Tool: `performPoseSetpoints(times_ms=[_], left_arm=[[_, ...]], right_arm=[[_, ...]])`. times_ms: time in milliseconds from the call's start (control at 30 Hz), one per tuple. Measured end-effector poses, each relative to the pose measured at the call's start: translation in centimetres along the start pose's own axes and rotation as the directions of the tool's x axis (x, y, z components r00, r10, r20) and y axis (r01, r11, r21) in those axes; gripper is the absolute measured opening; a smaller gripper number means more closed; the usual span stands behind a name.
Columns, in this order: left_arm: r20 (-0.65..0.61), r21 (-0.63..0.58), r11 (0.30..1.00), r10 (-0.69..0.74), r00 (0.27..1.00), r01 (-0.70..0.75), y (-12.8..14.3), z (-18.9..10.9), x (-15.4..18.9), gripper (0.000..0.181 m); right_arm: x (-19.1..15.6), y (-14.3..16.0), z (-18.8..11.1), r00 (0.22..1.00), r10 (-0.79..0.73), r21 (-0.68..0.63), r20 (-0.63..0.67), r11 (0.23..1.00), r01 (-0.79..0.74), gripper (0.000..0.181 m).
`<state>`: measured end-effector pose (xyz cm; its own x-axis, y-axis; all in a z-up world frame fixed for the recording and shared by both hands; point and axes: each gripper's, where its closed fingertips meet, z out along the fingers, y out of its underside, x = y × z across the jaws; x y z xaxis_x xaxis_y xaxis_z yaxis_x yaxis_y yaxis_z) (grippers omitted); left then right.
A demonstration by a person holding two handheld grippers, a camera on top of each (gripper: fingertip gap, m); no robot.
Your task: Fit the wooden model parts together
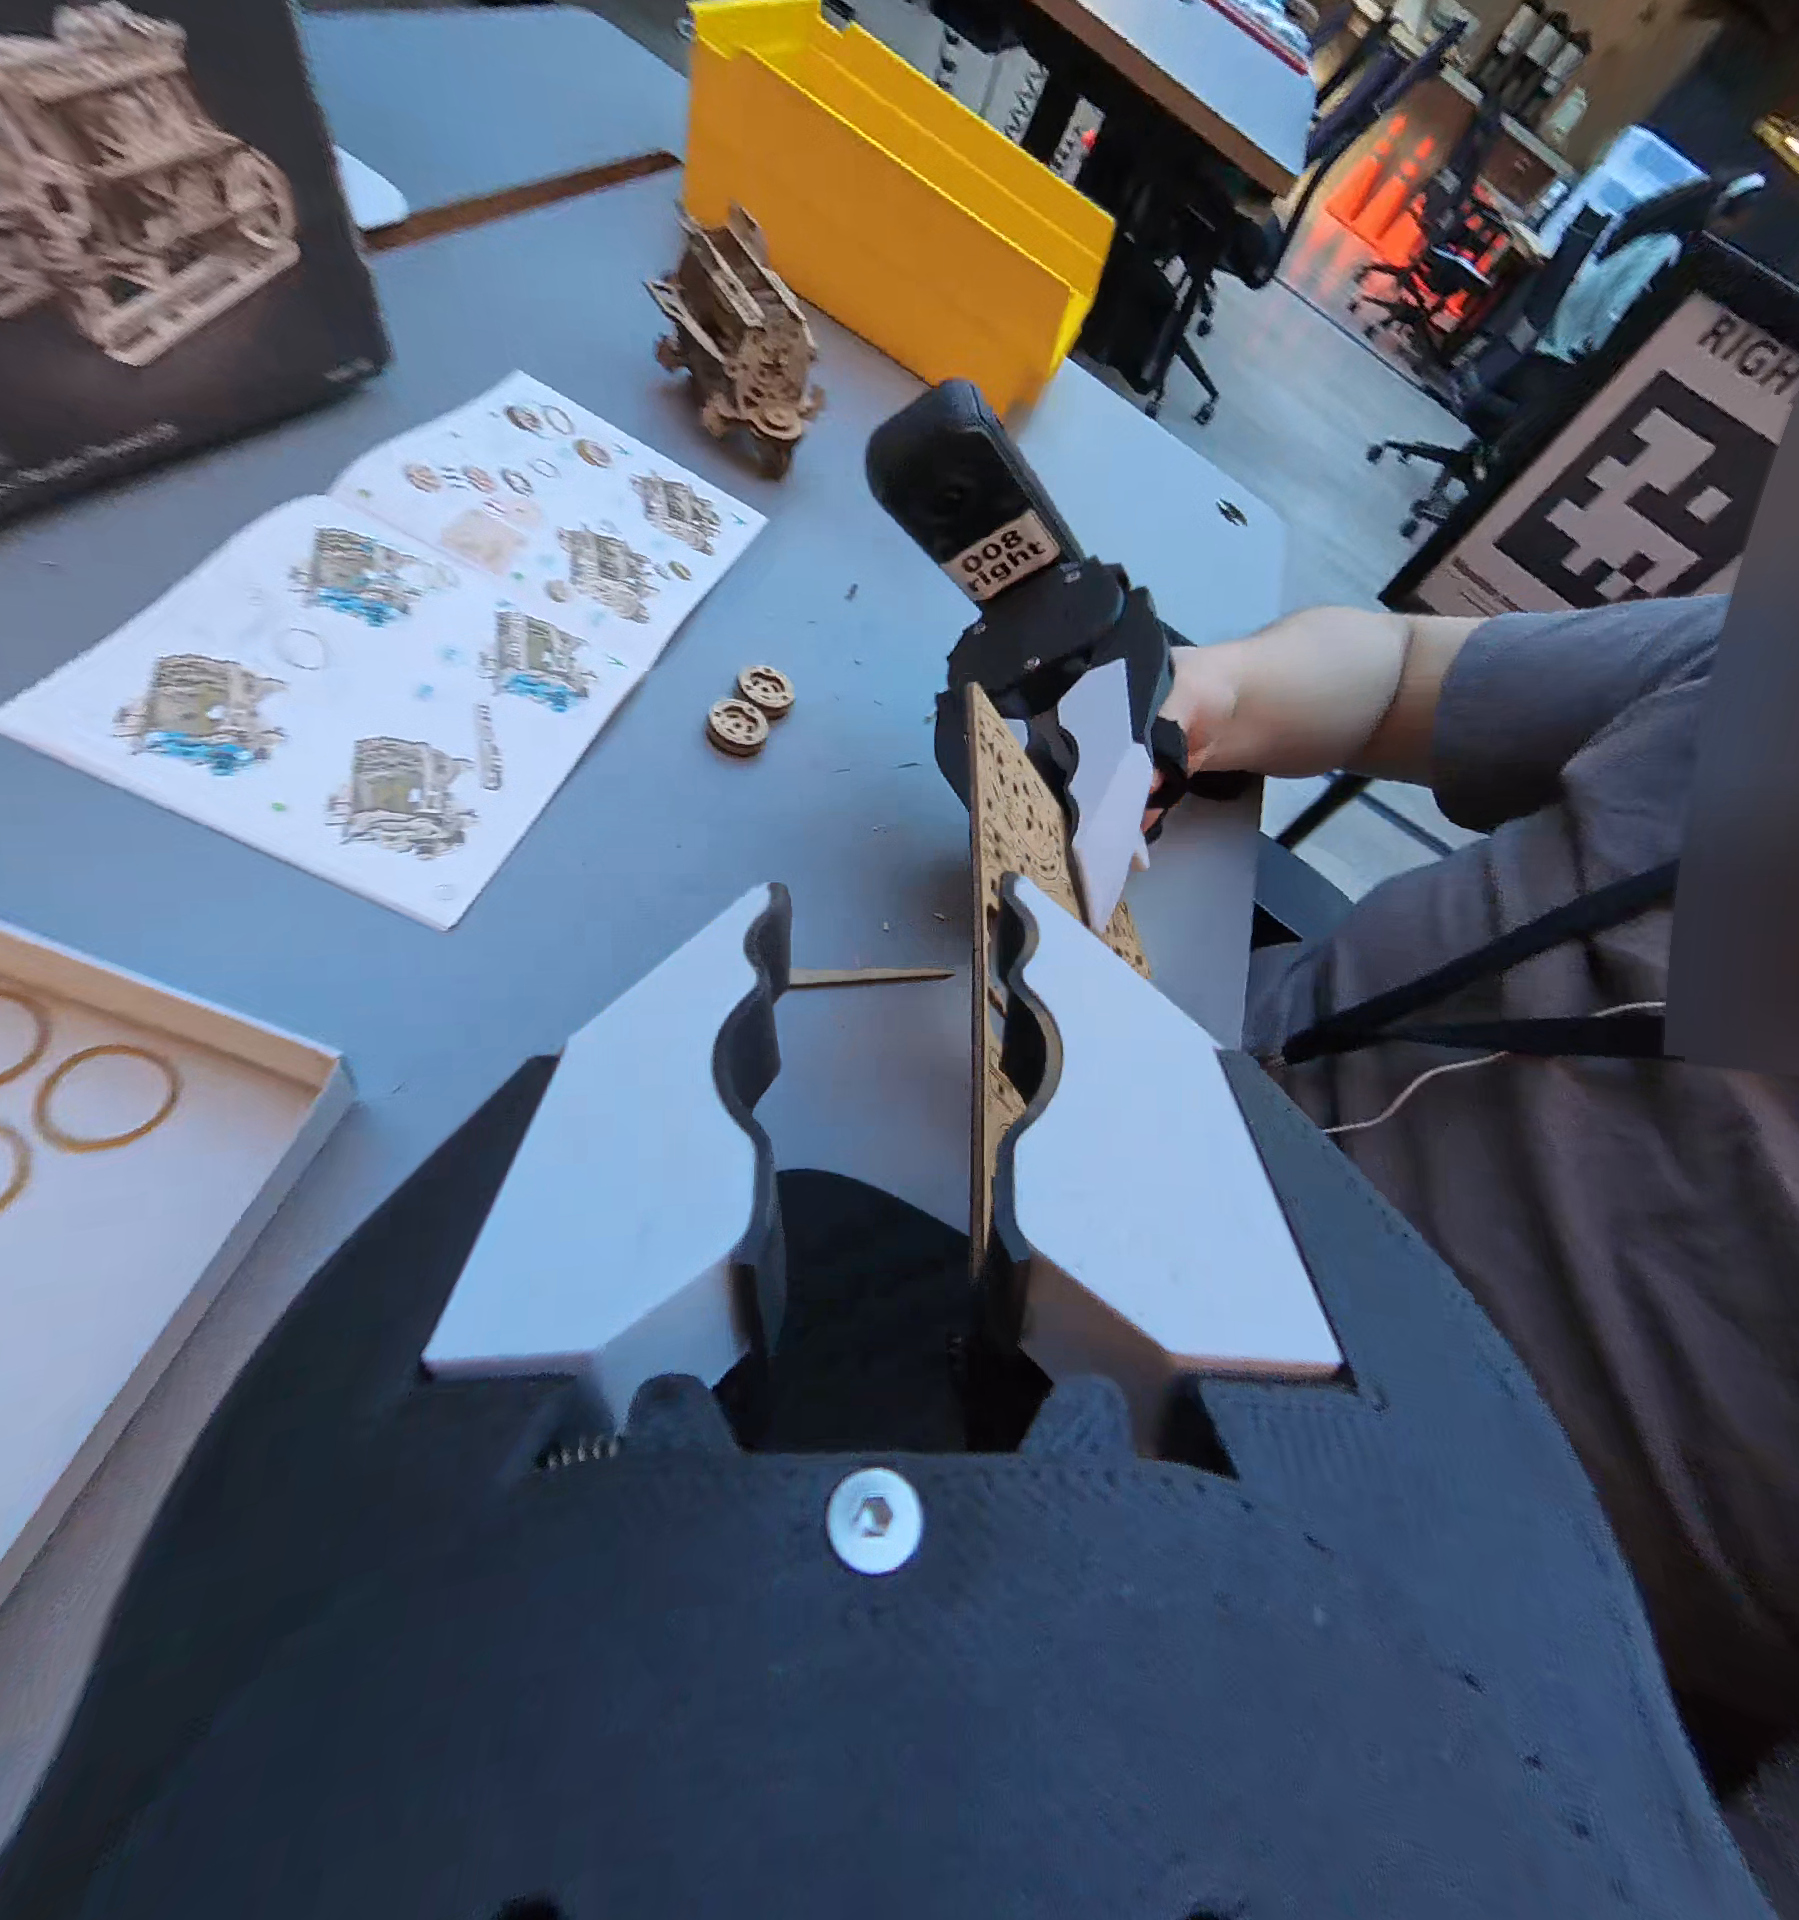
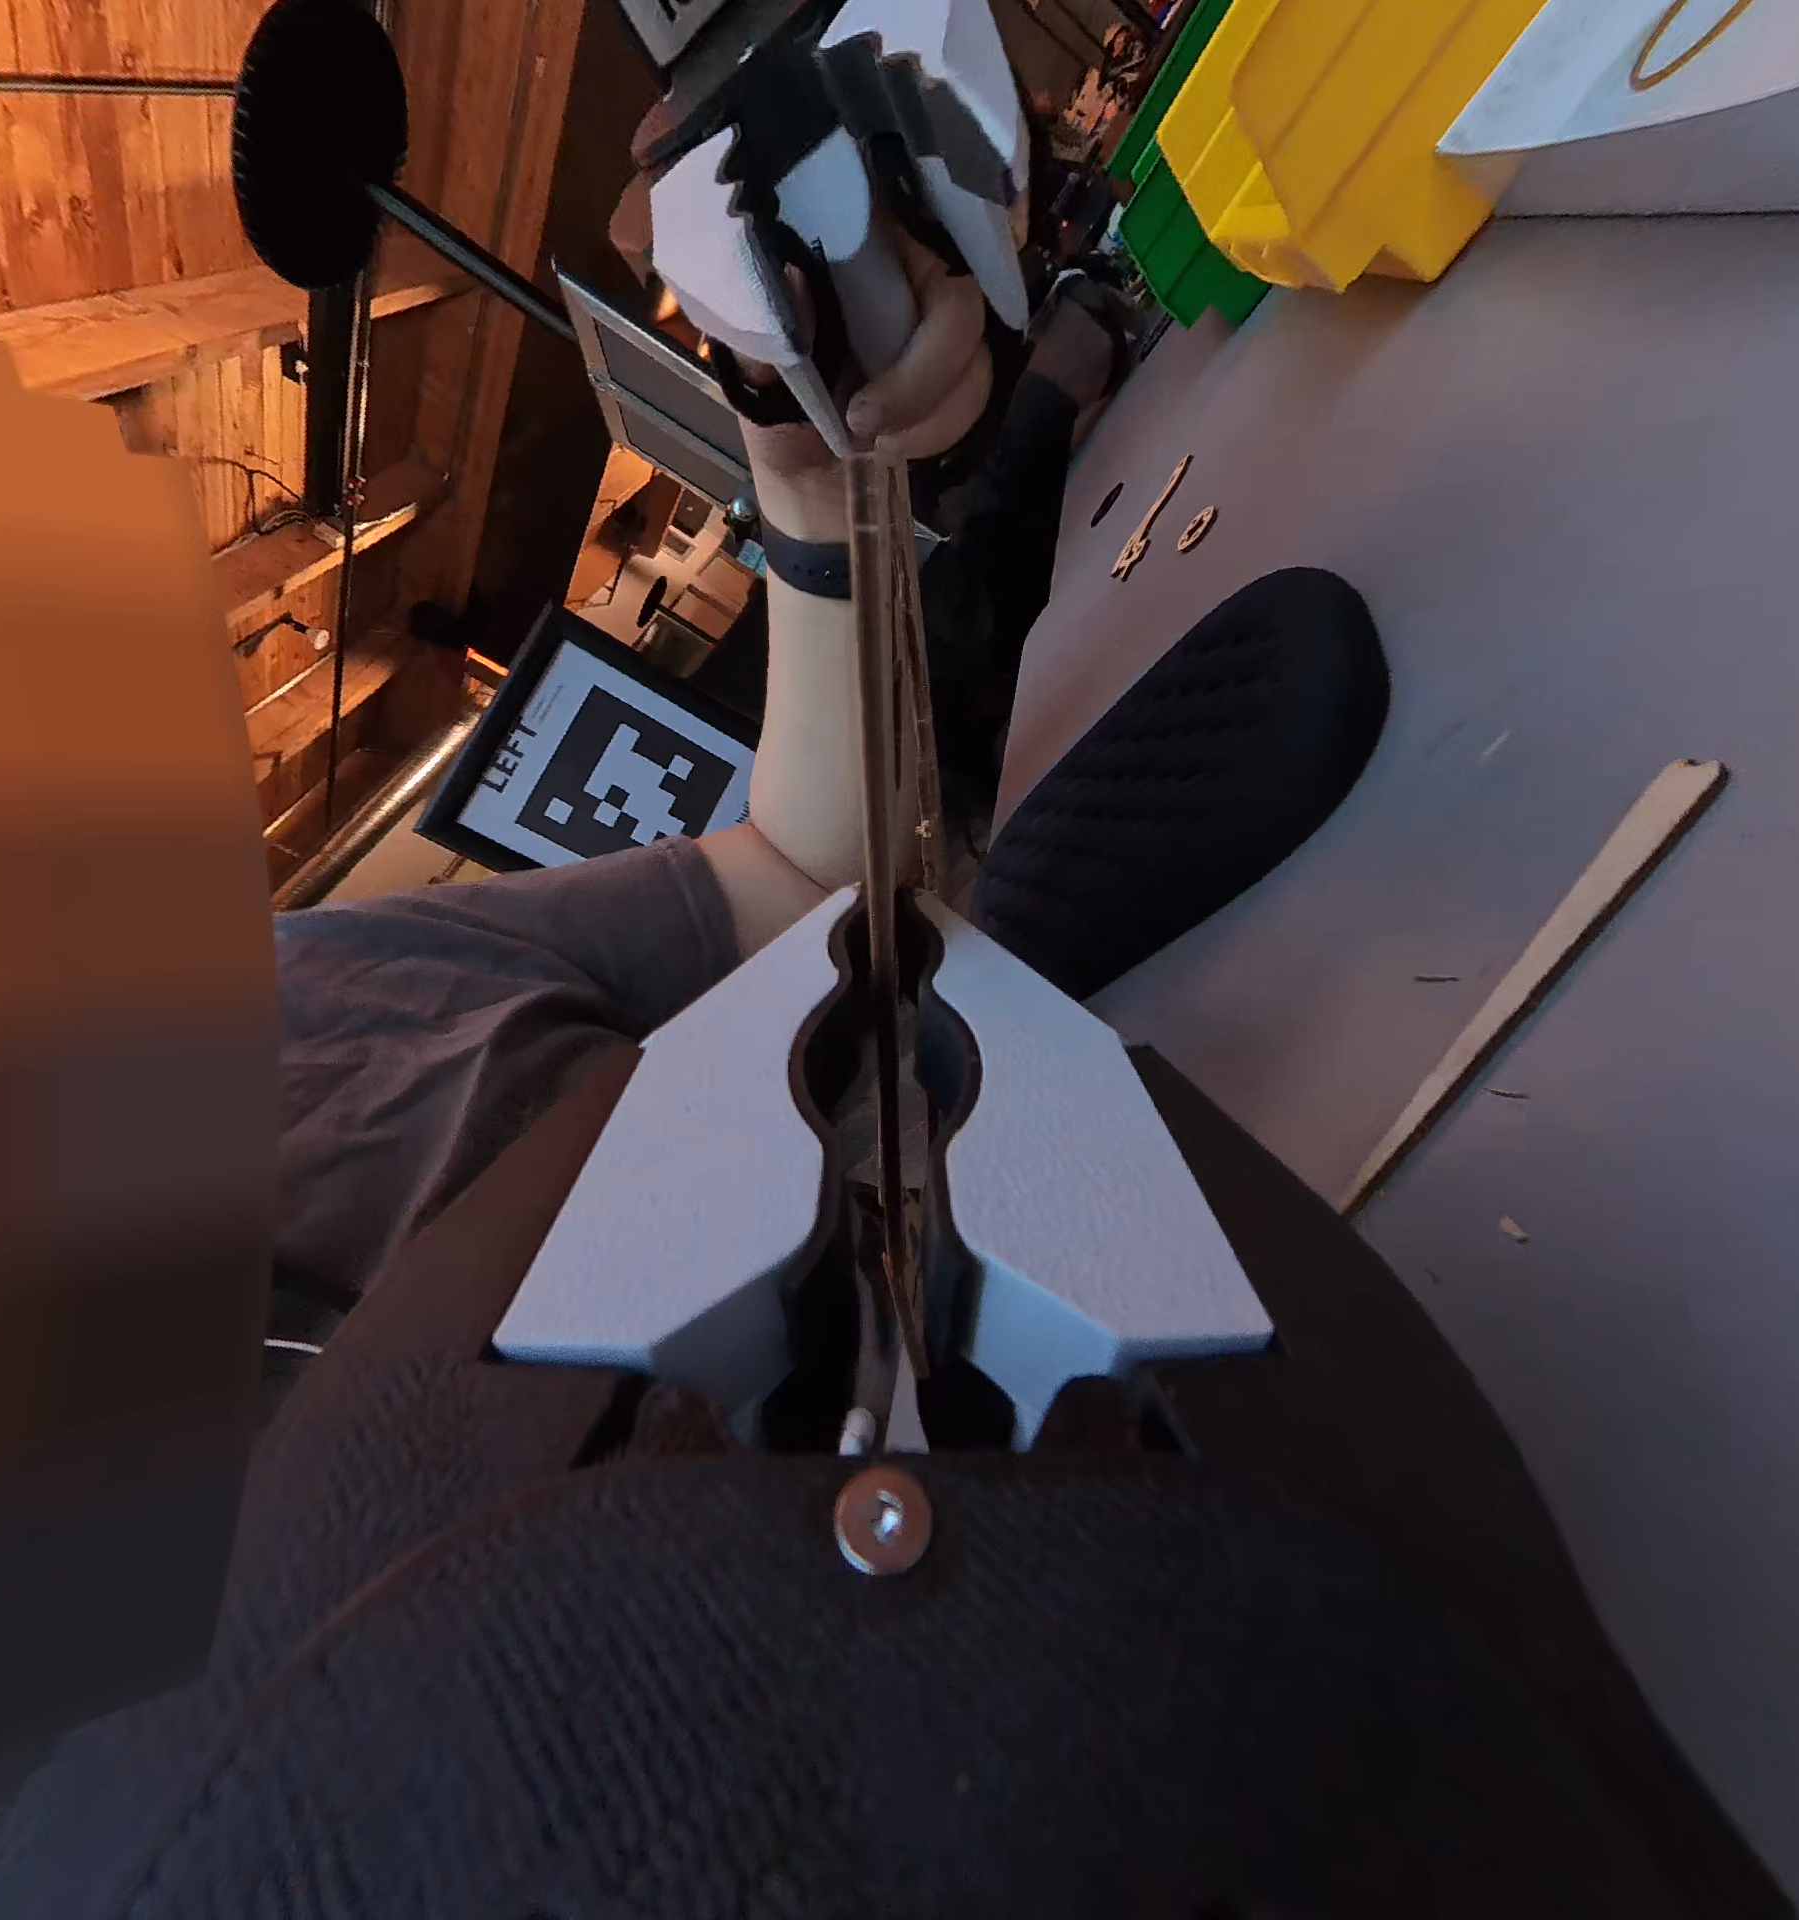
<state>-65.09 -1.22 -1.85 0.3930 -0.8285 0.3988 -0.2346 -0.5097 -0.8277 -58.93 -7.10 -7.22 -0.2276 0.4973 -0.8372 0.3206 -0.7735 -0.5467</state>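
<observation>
A thin wooden parts sheet [image 1: 1009, 821] stands on edge over the grey table [image 1: 604, 883]. My right gripper [image 1: 1040, 852] is shut on its far end; in the right wrist view [image 2: 887, 925] the fingers clamp the sheet [image 2: 879, 675] edge-on. My left gripper [image 1: 890, 935] is open, and the sheet's near end lies against the inner side of its right finger [image 1: 1134, 1122]. The left finger [image 1: 646, 1122] stands clear of the sheet. A part-built wooden model [image 1: 744, 332] stands farther back on the table.
An open instruction booklet [image 1: 386, 644], two small wooden wheels [image 1: 749, 707] and a thin stick [image 1: 869, 977] lie ahead. A model box [image 1: 126, 260], yellow bin [image 1: 874, 208] and tray with rubber bands [image 1: 95, 1143] flank them. A wooden strip [image 2: 1539, 987] lies by a black chair back [image 2: 1186, 769]. The left gripper's tips are roughly 11 cm from the right gripper's.
</observation>
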Motion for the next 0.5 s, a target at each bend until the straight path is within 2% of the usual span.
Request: performPoseSetpoints(times_ms=[100, 200, 333, 500], left_arm=[[-0.064, -0.076, 0.997, 0.016, 0.998, -0.021, 0.7, 2.6, 0.2, 0.036], [-0.197, -0.124, 0.992, 0.012, 0.98, -0.037, 0.7, 4.8, 1.3, 0.022], [-0.307, -0.186, 0.982, -0.032, 0.951, -0.027, -0.3, 7.6, 1.9, 0.026], [-0.38, -0.285, 0.955, -0.032, 0.925, -0.084, -0.8, 10.3, 2.4, 0.029]], right_arm=[[-0.2, 0.7, -0.8, 0.998, -0.053, -0.001, -0.034, 0.999, 0.053, 0.001], [-0.2, 1.6, -2.0, 0.993, -0.096, -0.022, -0.071, 0.995, 0.095, 0.001], [-0.1, 2.5, -3.5, 0.992, -0.092, -0.016, -0.092, 0.996, 0.091, 0.001], [-0.1, 2.3, -5.0, 0.985, -0.115, 0.01, -0.126, 0.993, 0.117, 0.001]])
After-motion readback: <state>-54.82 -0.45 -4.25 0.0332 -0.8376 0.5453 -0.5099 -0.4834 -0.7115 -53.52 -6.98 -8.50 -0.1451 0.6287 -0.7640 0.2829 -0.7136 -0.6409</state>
